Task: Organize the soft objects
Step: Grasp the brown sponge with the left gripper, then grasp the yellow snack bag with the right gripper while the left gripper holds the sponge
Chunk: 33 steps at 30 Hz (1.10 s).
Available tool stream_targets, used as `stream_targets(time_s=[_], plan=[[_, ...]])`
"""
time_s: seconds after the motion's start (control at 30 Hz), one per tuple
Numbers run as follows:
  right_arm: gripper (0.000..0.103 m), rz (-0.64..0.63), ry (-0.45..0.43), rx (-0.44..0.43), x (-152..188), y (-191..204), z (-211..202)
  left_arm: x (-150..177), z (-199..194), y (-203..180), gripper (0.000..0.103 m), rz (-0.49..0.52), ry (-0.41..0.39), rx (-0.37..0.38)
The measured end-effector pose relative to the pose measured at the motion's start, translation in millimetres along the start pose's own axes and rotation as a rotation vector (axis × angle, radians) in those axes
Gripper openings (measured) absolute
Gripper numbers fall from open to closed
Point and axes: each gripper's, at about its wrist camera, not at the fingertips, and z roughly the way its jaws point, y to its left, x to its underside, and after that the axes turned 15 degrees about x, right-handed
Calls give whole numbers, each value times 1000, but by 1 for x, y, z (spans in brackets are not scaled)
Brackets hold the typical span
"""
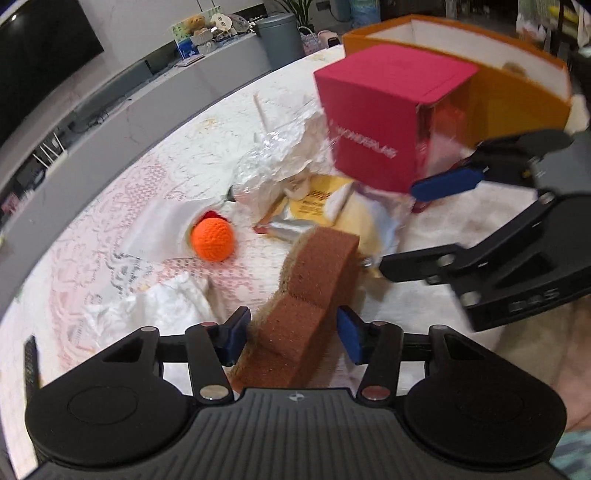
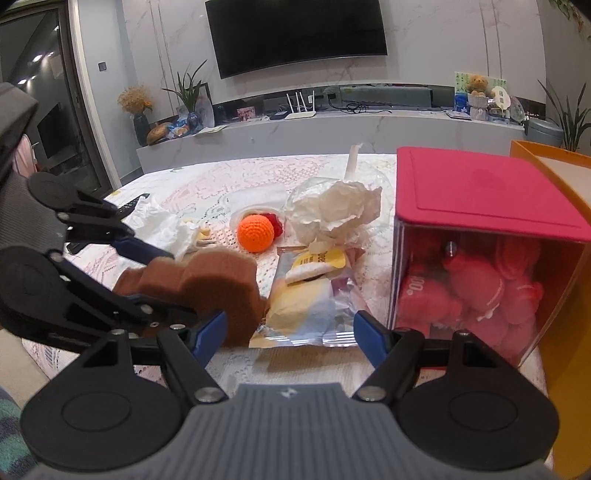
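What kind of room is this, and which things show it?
Most likely a home living room: a wall-mounted television above a long media shelf with a potted plant, and a table under a lace tablecloth.

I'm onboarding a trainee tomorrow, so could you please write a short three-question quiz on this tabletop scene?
1. True or false: the left hand-held gripper is shut on the brown sponge.
2. Multiple choice: the orange crocheted ball lies (A) inside the pink box, (B) on the lace tablecloth, (C) between the right gripper's fingers.
3. Fill in: the right hand-held gripper is ____ and holds nothing.

Key:
1. True; both pads press the sponge's sides.
2. B; it rests on the tablecloth, apart from the pink box.
3. Open.
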Motion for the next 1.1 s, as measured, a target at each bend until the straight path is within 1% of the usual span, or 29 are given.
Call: stream_targets(time_s=[0.1, 0.23, 0.37, 0.4, 0.43, 0.47, 0.53, 0.63, 0.73, 0.8, 0.83, 0.93, 0.97, 1.03, 1.1], plan=[[75, 2, 3, -1, 1, 1, 0, 1, 2, -5, 59, 14, 6, -15], [75, -4, 6, -4, 3, 1, -2, 2, 6, -16, 60, 85, 41, -30], [75, 1, 7, 2, 4, -2, -2, 1, 14, -16, 58, 98, 63, -33], [75, 2, 8, 3, 4, -2, -1, 1, 18, -18, 57, 104, 74, -36], [75, 2, 8, 4, 5, -1, -1, 1, 23, -19, 45, 106, 81, -52], [75, 2, 8, 4, 4, -1, 0, 2, 26, -20, 44, 102, 86, -68], [75, -7, -1, 5, 5, 0, 0, 3, 24, -22, 43, 78, 66, -77], [75, -29, -17, 19, 8, 1, 0, 6, 17, -22, 41, 16, 41, -114], [75, -39, -29, 18, 8, 4, 0, 6, 2, -19, 41, -100, -9, -148], [75, -63, -48, 29, 8, 9, -1, 7, -10, -13, 40, -214, -68, -156], [75, -82, -61, 43, 9, 12, -1, 8, -15, -10, 40, -281, -103, -167], [76, -133, -98, 98, 9, 25, 2, 11, -21, -4, 40, -427, -194, -178], [78, -142, -105, 111, 8, 28, 4, 13, -21, -4, 40, -455, -223, -174], [82, -164, -120, 144, 7, 35, 8, 15, -18, -4, 40, -480, -259, -167], [83, -197, -140, 186, 7, 40, 12, 15, -15, -6, 40, -458, -264, -161]])
